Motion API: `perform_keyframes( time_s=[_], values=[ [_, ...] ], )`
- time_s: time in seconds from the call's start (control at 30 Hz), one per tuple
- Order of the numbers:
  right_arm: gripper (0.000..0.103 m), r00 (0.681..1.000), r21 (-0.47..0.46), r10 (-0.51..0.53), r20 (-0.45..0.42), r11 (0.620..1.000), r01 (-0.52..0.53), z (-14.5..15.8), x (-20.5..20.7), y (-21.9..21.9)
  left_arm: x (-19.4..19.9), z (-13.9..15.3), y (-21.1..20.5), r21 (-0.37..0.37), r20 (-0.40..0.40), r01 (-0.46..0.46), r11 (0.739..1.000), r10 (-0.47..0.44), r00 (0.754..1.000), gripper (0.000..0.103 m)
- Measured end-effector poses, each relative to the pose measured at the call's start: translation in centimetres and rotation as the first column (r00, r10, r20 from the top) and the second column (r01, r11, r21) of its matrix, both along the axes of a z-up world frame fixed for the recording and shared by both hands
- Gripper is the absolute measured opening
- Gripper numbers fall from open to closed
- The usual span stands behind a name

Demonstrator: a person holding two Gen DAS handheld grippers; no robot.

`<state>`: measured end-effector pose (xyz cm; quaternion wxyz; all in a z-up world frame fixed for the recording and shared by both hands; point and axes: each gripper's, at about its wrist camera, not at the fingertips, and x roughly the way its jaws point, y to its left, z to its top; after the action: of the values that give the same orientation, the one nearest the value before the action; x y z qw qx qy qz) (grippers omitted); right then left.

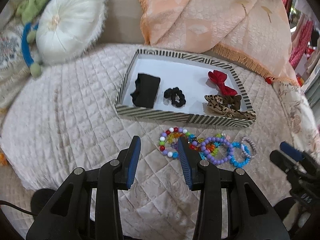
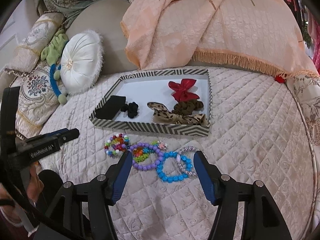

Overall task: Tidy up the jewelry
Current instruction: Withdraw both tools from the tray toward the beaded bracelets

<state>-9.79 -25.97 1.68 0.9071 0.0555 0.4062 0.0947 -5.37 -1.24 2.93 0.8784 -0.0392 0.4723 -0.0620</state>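
Bedding first: a cream quilted bedspread (image 2: 250, 140) carries a shallow rectangular tray with a black-and-cream striped rim (image 2: 152, 129), already holding hair bows and scrunchies. Just in front of the tray's near rim, a row of beaded bracelets runs parallel to that rim, from a multicoloured bead bracelet (image 2: 117, 145) to a turquoise bead bracelet (image 2: 173, 167). The right gripper (image 2: 163, 159), jaws spread and empty, frames the turquoise one and looks nearer. The left gripper (image 1: 159, 147), also spread and empty, sits at the multicoloured end.

My fingers (image 2: 204, 178) blue-padded; tray (image 2: 152, 129) black-cream striped; bow (image 2: 183, 93) red; bracelet (image 2: 172, 172) turquoise; another bracelet (image 2: 146, 166) purple; quilt (image 2: 250, 140) pale pink.
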Motion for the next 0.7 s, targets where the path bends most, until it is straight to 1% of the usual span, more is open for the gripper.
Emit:
perform_keyframes(
  time_s=[0.07, 0.13, 0.23, 0.5, 0.7],
  values=[
    [0.061, 1.0, 0.002, 0.001, -0.015, 1.0, -0.001, -0.6, 0.0, -0.2, 0.5, -0.5, 0.9, -0.033, -0.03, -0.014, 0.999, 0.013, 0.999, 0.039],
    [0.061, 1.0, -0.004, -0.001, -0.031, 1.0, 0.001, -1.3, 0.1, -0.4, 0.8, -0.9, 1.3, -0.051, -0.05, -0.02, 0.998, 0.018, 0.999, 0.044],
    [0.061, 0.999, -0.002, -0.004, -0.052, 1.0, 0.004, -2.2, 0.2, -0.8, 1.4, -2.1, 1.9, -0.088, -0.103, -0.032, 0.996, 0.022, 0.994, 0.044],
    [0.061, 0.996, -0.003, -0.017, -0.091, 1.0, 0.017, -3.8, 0.3, -2.2, 2.3, -4.6, 1.9, -0.114, -0.168, -0.046, 0.992, 0.027, 0.985, 0.044],
    [0.061, 0.994, 0.005, -0.043, -0.1, 0.999, 0.043, -4.9, 0.9, -3.5, 3.2, -5.6, 1.8, -0.136, -0.196, -0.052, 0.989, 0.024, 0.98, 0.044]
  ],
)
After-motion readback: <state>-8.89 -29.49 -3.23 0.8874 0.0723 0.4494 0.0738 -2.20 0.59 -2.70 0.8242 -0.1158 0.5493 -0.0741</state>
